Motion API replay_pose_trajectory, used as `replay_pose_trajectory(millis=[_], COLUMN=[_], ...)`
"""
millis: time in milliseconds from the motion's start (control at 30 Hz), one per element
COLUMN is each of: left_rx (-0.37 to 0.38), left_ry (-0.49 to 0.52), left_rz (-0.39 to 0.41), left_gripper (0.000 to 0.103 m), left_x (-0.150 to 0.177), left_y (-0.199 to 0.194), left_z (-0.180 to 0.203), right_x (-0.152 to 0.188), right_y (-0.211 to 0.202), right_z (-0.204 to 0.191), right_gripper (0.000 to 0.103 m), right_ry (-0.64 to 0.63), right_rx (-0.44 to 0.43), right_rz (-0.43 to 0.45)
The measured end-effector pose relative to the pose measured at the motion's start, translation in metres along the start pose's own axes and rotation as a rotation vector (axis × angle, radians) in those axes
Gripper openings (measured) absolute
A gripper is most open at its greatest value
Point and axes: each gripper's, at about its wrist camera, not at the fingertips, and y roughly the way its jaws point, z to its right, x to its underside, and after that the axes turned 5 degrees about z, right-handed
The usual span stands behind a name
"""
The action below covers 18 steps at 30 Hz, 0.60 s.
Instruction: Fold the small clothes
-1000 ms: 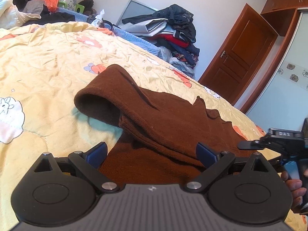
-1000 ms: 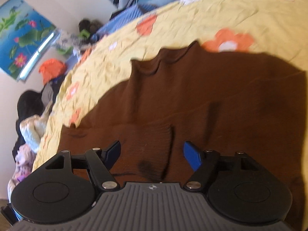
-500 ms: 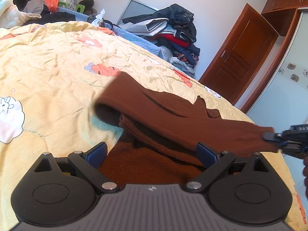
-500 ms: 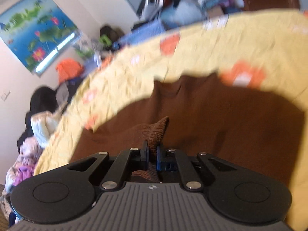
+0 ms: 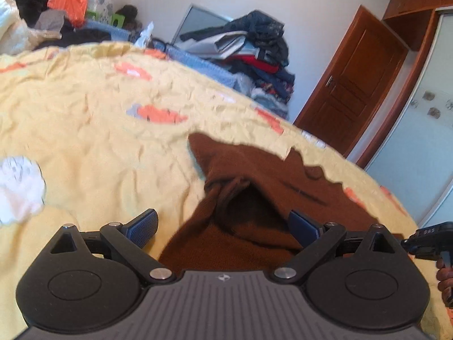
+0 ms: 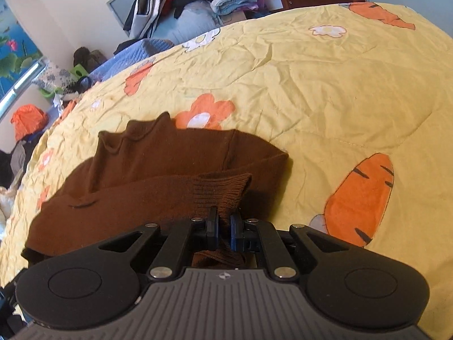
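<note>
1. A brown knit sweater [image 6: 158, 175] lies on a yellow quilt [image 6: 325, 90] printed with carrots and flowers, at about 9 o'clock from the big carrot.
2. The right gripper [image 6: 223, 228] has its fingers pinched together on the ribbed sleeve cuff [image 6: 226, 189], which is drawn across the sweater's body.
3. The left gripper [image 5: 223, 223] hovers over the sweater's near edge, fingers wide apart, cloth between them but not squeezed.
4. A heap of clothes [image 5: 249, 48] sits at 12 o'clock beyond the bed, a wooden door [image 5: 354, 85] at 2 o'clock.
</note>
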Motion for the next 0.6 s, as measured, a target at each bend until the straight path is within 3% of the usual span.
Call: replay_pose_trajectory(millis=[133,300,333,367,433,500,600], left_rx=[0.029,0.024,0.020,0.009,-0.025,-0.064,-0.176], left_ry=[-0.192,-0.192,-0.184,-0.145,-0.078,-0.024,0.233], left_rz=[0.024,-0.222,-0.251,-0.239,-0.292,-0.311,-0.227], left_gripper=[0.100,0.098,0.093,0.085,0.019,0.017,0.014], left_x=[-0.038,-0.058,-0.059,-0.061,-0.066,-0.067,-0.055], left_y=[0.005,0.088,0.102,0.108,0.125,0.133,0.131], left_z=[-0.026,-0.033,-0.032,-0.028,-0.020,-0.015,0.002], right_x=[-0.005,0.001,0.002,0.003,0.001,-0.007,-0.016], right_y=[-0.001,0.004,0.006,0.006,0.001,-0.011,-0.010], right_z=[0.012,0.013,0.011,0.007,0.000,0.000,0.016], right_gripper=[0.029,0.024,0.016,0.014,0.013,0.011,0.010], right_ry=[0.052,0.054,0.037,0.013,-0.028,-0.039,-0.026], right_rx=[-0.035,-0.076,-0.088,-0.088,-0.090,-0.109,-0.065], right_rz=[-0.009,0.003,-0.007,-0.010,0.000,0.044,0.056])
